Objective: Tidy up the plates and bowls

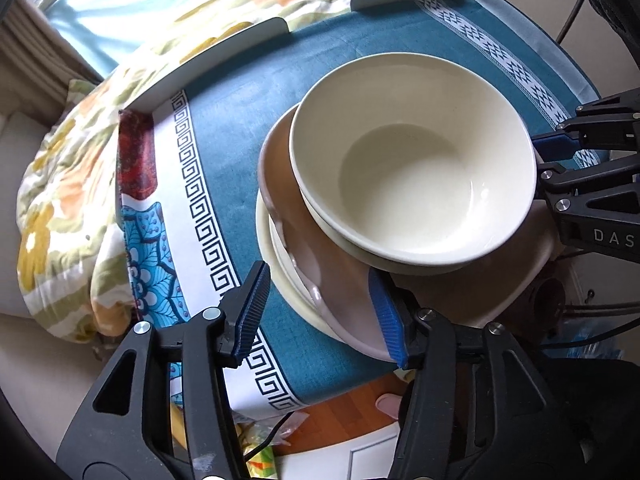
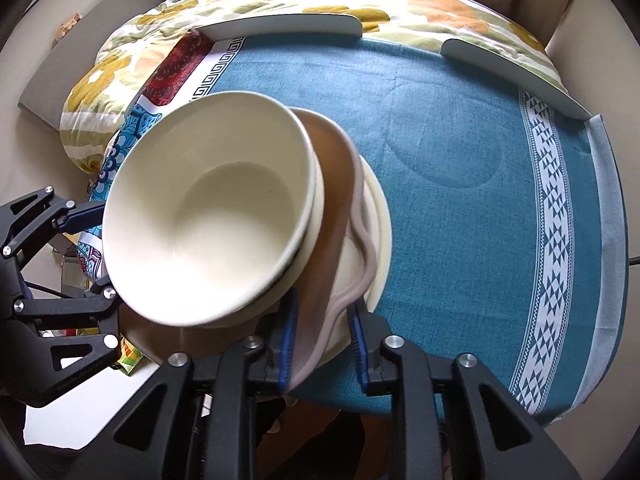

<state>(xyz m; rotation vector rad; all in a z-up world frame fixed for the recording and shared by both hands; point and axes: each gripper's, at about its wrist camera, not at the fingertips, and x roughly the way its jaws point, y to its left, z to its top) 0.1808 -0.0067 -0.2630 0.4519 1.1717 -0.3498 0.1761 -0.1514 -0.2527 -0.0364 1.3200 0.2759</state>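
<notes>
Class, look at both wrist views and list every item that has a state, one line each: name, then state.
Cream ceramic bowl: upright, empty, top of the stack.
Brown wavy-rimmed plate: under the bowls, tilted.
Cream flat plate: bottom of the stack, on the cloth.
Teal patterned tablecloth: spread flat.
Left gripper: open, astride the plate rims.
Right gripper: open, astride the plate rims.

Cream bowl (image 2: 208, 204) sits atop brown wavy-rimmed plate (image 2: 332, 216), cream plate (image 2: 378, 224) underneath, on teal cloth (image 2: 460, 152). Right gripper (image 2: 322, 340) straddles plate rims, jaws apart. Left gripper (image 2: 86, 248) at bowl's far side.
</notes>
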